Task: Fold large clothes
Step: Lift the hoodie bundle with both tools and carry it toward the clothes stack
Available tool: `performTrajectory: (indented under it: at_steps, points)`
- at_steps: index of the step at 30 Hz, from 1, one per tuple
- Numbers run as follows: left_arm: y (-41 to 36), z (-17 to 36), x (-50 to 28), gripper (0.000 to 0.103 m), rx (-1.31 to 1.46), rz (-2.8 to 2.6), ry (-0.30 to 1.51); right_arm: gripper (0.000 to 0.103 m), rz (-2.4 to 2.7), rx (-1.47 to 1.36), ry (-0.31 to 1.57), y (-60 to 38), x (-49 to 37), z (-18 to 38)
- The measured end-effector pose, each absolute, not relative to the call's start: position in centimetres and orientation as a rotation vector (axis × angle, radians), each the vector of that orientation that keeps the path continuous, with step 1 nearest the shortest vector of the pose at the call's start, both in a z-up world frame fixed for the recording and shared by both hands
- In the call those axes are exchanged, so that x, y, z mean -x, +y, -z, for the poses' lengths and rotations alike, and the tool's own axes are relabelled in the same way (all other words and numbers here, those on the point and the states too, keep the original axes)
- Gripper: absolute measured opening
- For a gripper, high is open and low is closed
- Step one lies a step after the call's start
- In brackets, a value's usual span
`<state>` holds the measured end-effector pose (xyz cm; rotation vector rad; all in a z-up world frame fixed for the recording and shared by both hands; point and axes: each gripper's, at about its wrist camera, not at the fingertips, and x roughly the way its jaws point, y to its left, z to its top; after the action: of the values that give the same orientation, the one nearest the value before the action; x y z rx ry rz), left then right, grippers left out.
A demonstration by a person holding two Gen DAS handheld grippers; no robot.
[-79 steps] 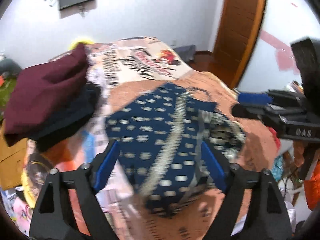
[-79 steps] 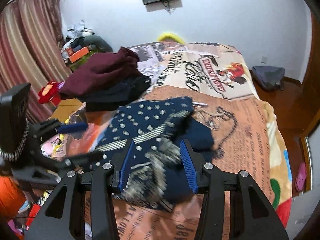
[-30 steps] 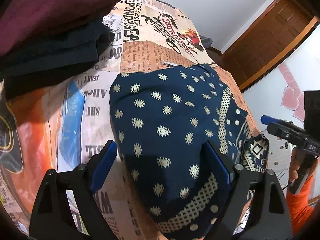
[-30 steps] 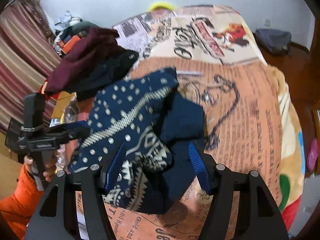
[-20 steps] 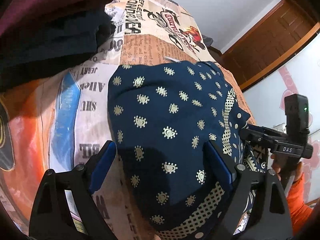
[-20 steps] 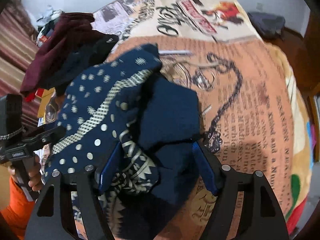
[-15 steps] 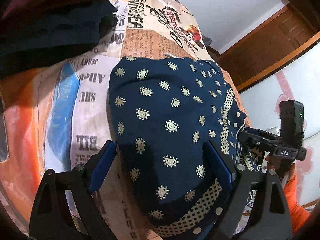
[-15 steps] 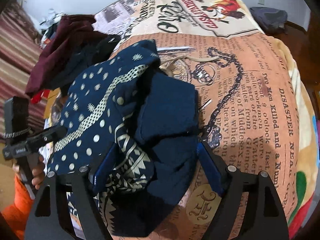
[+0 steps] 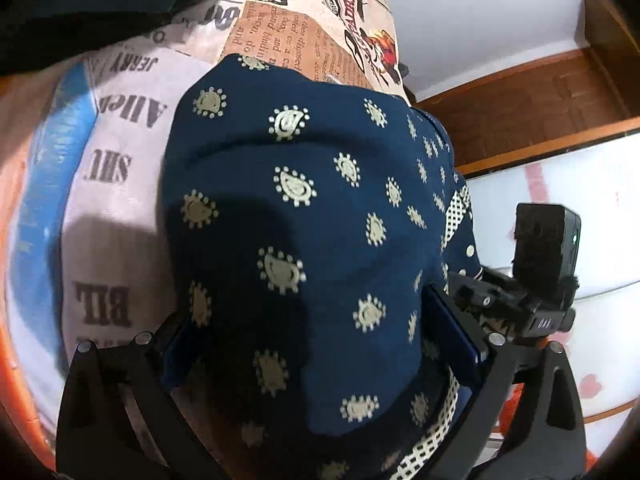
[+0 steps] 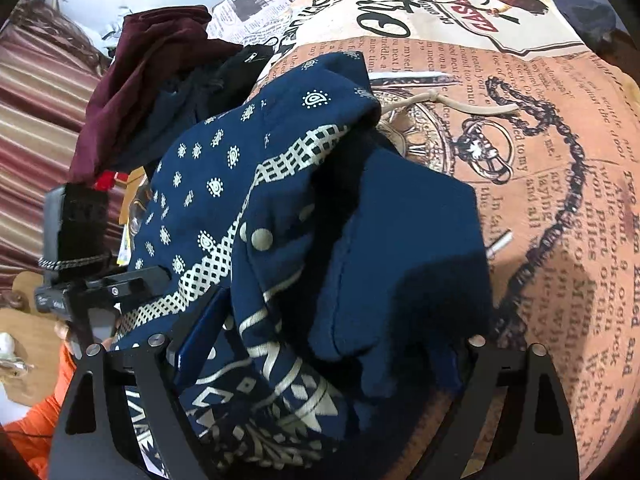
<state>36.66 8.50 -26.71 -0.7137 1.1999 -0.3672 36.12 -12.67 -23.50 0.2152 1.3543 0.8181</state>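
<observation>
Both tongs spread — left tongs (image 9: 320,328), right tongs (image 10: 320,344) straddling navy garment (image 10: 280,208) on blanket (image 10: 560,160).

Cannot tell from either view whether the garment (image 9: 304,216) is pinched or merely bunched between the spread fingers: cloth covers the inner pad of the left hand-held gripper (image 9: 320,332) and buries the right pad of the right hand-held gripper (image 10: 320,344). Hidden beneath the heap, much of the printed bedspread (image 10: 560,152); cut off by the picture's lower edge, the garment's near hem in both views. Half-covered by the dark pile (image 10: 160,80) and by the garment, some small red item (image 10: 106,179), too little showing to name.
</observation>
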Motion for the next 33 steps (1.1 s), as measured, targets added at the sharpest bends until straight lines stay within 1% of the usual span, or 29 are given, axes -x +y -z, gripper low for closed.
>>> performTrajectory:
  at_steps: [1,2,3,4,5,6,7,9,11,13,18,20,26,29,33]
  points:
    - [8.5,26.6,-36.6,0.1,0.712,0.366,1.196,0.082,-0.833,-0.216,1.349,-12.5,-36.1,23.5]
    - [8.4,26.6,-36.5,0.098,0.707,0.363,1.191,0.075,-0.843,-0.221,1.345,-12.5,-36.0,23.4]
    - [8.4,26.4,-36.4,0.094,0.698,0.36,1.185,0.069,-0.847,-0.234,1.347,-12.5,-36.0,23.4]
    - [8.3,26.2,-36.2,0.087,0.687,0.356,1.176,0.064,-0.848,-0.247,1.351,-12.5,-36.0,23.5]
    - [8.4,26.0,-35.9,0.084,0.682,0.352,1.17,0.053,-0.852,-0.261,1.357,-12.6,-36.0,23.5]
    - [8.4,25.6,-35.6,0.077,0.677,0.347,1.158,0.046,-0.857,-0.29,1.368,-12.7,-36.1,23.5]
    - [8.5,25.4,-35.4,0.072,0.675,0.346,1.151,0.044,-0.854,-0.326,1.378,-12.9,-36.2,23.6]
    - [8.5,24.3,-34.8,0.065,0.658,0.342,1.137,0.033,-0.847,-0.367,1.381,-13.3,-36.0,23.3]
    - [8.3,23.2,-34.4,0.059,0.633,0.337,1.128,0.028,-0.857,-0.377,1.366,-13.3,-35.7,22.2]
    - [8.3,21.4,-34.0,0.055,0.598,0.333,1.1,0.026,-0.883,-0.386,1.342,-13.2,-35.2,20.6]
    - [9.2,15.4,-32.2,0.049,0.538,0.331,0.978,0.025,-0.914,-0.284,1.216,-11.5,-33.3,15.5]
    - [9.7,13.0,-31.6,0.049,0.525,0.333,0.932,0.025,-0.921,-0.273,1.163,-11.2,-32.8,13.5]
    - [11.8,3.6,-30.6,0.048,0.406,0.321,0.76,0.025,-0.945,-0.294,0.994,-9.7,-32.7,7.1]
    - [13.4,0.6,-31.3,0.048,0.388,0.309,0.715,0.025,-0.958,-0.282,0.907,-7.9,-33.3,3.8]
    - [17.9,-2.5,-33.6,0.048,0.458,0.323,0.682,0.025,-0.976,-0.237,0.806,-5.2,-34.4,-0.4]
